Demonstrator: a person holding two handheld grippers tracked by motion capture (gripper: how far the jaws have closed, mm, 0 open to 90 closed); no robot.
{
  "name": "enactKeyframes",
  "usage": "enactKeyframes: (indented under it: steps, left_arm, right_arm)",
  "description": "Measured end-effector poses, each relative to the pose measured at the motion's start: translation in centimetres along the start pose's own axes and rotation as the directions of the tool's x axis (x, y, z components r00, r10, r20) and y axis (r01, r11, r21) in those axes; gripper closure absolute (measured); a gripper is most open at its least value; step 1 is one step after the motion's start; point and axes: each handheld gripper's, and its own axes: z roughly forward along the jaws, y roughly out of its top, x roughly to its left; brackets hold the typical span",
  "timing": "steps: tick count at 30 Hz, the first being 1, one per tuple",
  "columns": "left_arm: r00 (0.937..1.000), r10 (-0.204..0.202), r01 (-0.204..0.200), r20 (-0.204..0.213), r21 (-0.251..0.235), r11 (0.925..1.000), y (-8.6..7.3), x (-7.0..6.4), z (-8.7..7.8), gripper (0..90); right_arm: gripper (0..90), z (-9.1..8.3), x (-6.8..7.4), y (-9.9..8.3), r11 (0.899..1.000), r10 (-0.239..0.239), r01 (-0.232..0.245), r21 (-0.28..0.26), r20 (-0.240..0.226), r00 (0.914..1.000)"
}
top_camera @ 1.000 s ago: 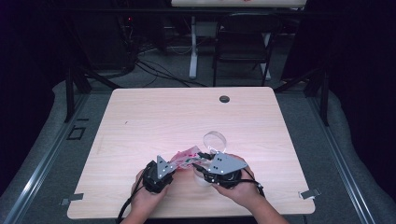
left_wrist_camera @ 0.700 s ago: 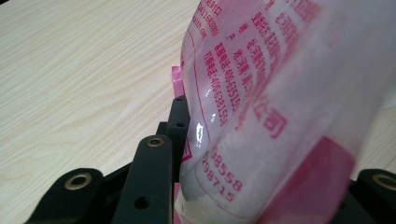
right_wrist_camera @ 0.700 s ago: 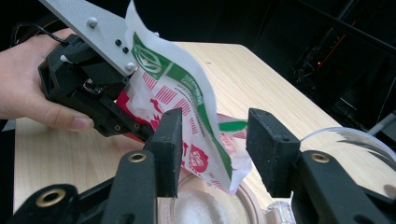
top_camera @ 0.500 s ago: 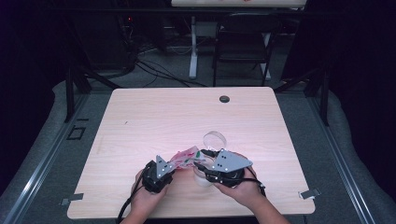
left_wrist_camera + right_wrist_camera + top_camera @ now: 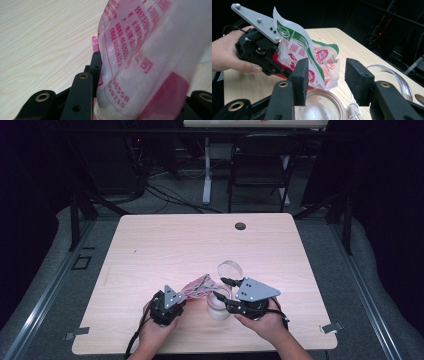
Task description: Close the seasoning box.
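Jaws: left gripper clamped on the bag, which fills the gap between its black jaws in the left gripper view; right gripper apart, nothing between the pads, held just above the jar
Table: pale wood, a dark round grommet near its far edge
Bag: pink and white with red print and a green band, raised off the table and tilted, its open end over the jar's mouth, between the two grippers
Jar: clear glass, upright near the front edge, just beside the right gripper, white grains inside
Lid: clear, round, lying on the table just behind the jar
Hands: left hand wraps the left gripper
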Motion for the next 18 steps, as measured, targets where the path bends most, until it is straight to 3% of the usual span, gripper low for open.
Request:
enactKeyframes:
  steps: [9,18]
  left_arm:
    - [0.9996,-0.029,0.029,-0.008,-0.012,0.9995,0.0,0.9,-0.4,70.8]
    - [0.9949,-0.094,0.092,-0.038,-0.042,0.9949,0.1,2.8,-1.3,70.8]
  right_arm:
    - [54.2,-0.4,-0.4,0.0,0.999,0.027,-0.027,-0.020,-0.003,0.9996]
    - [54.1,-0.9,-0.9,0.0,0.999,0.044,-0.043,-0.026,0.021,0.9988]
